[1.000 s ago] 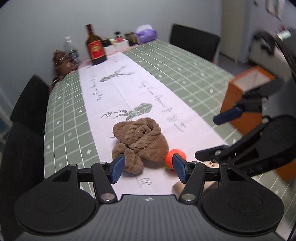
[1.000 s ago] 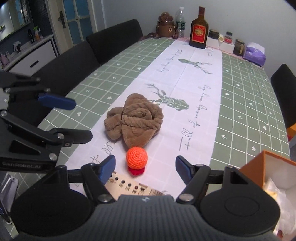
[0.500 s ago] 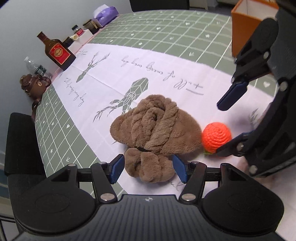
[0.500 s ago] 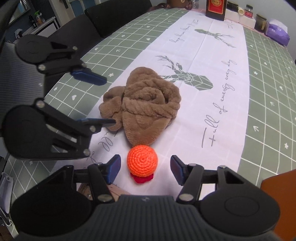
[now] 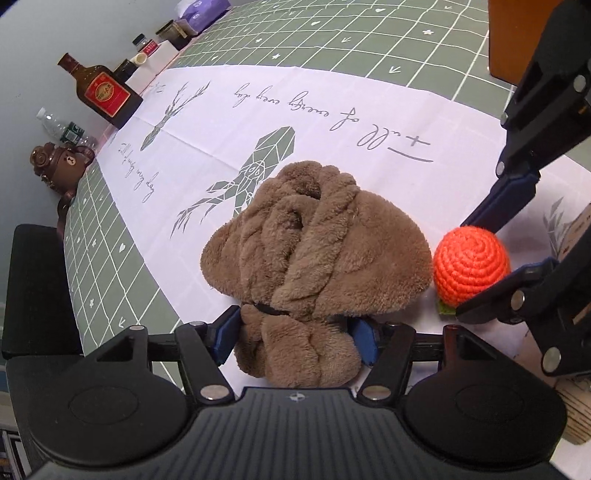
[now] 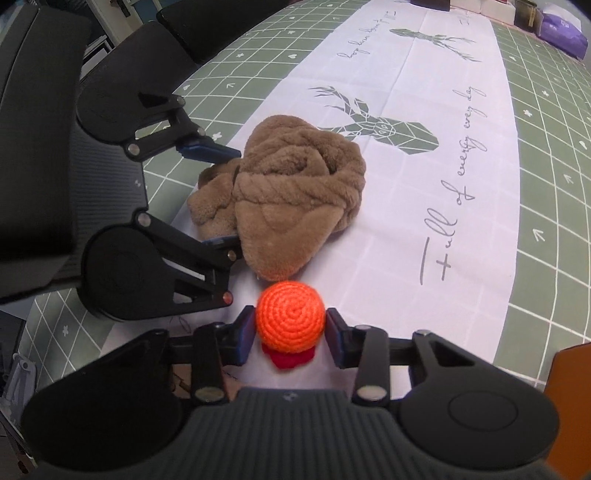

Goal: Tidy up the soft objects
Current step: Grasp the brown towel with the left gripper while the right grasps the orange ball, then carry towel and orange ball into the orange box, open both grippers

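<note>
Nothing sorted yet, by the look of things: both soft items down on the table (image 6: 554, 155), none in the orange box (image 5: 517, 33) at the upper right of the left wrist view.

Lowest in the right wrist view, right claw (image 6: 290, 334) just been closing, blue pads now hard up against the sides of the orange crochet ball (image 6: 290, 314); contact appears made on the left, a sliver of gap perhaps on the right, so a firm pinch not certain. Ball resting on its small red base, centre bottom of frame, not lifted.

Bottom centre of the left wrist view, left claw (image 5: 295, 341) fairly wide, straddling the lower lobe of the brown plush towel bundle (image 5: 317, 251); pads against the pile, squeeze not evident. Bundle mid-frame on the white runner, ball just beside it to the right.

Farther up, printed deer and script on the runner, then a brown bottle (image 5: 105, 94), jars and a bear figure at the upper left.

Remaining, judging from this: finishing both grips, lifting, carrying each item to wherever the soft things go, likely the box.
</note>
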`<control>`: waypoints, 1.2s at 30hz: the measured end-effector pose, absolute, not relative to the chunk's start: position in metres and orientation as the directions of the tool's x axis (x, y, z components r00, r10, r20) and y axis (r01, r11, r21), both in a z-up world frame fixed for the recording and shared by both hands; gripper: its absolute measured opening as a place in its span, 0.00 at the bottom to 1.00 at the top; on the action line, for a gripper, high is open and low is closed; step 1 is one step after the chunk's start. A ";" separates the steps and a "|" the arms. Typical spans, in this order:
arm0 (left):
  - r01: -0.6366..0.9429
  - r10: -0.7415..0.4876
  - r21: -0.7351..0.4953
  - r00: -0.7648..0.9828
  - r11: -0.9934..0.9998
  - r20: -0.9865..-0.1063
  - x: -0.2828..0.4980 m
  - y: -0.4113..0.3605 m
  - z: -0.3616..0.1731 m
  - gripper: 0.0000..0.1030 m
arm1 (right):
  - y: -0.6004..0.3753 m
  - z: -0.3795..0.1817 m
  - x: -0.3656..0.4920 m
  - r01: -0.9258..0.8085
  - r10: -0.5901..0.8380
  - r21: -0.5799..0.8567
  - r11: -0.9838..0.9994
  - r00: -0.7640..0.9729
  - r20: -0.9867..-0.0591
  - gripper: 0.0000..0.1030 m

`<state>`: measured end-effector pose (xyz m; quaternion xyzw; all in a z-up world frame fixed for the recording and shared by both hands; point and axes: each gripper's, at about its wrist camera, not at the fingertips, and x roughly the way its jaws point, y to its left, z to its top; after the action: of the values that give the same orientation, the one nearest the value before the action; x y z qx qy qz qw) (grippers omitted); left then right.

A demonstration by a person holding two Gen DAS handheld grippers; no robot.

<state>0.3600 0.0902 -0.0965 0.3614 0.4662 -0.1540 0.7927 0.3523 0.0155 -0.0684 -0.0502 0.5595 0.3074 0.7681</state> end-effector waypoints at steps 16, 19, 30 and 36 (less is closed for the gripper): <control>0.360 0.160 0.479 0.642 0.801 -0.750 0.337 0.091 -0.041 0.43 | 0.002 -0.025 0.339 -0.544 0.414 0.201 0.815 0.304 -0.858 0.38; 0.301 0.165 0.465 0.667 0.832 -0.727 0.322 0.088 -0.015 0.43 | -0.007 -0.001 0.329 -0.539 0.437 0.204 0.817 0.348 -0.830 0.38; 0.141 0.088 0.267 0.717 0.953 -0.692 0.225 0.062 0.053 0.43 | -0.055 0.057 0.228 -0.562 0.450 0.093 0.822 0.542 -0.710 0.38; 0.076 0.048 0.156 0.743 0.985 -0.668 0.156 0.040 0.040 0.43 | -0.096 0.048 0.163 -0.568 0.465 0.090 0.818 0.561 -0.685 0.38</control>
<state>0.1557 0.0404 0.0400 0.0867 0.3585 -0.0077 0.9295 0.1632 -0.0961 0.0484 -0.0707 0.3651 0.2932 0.8807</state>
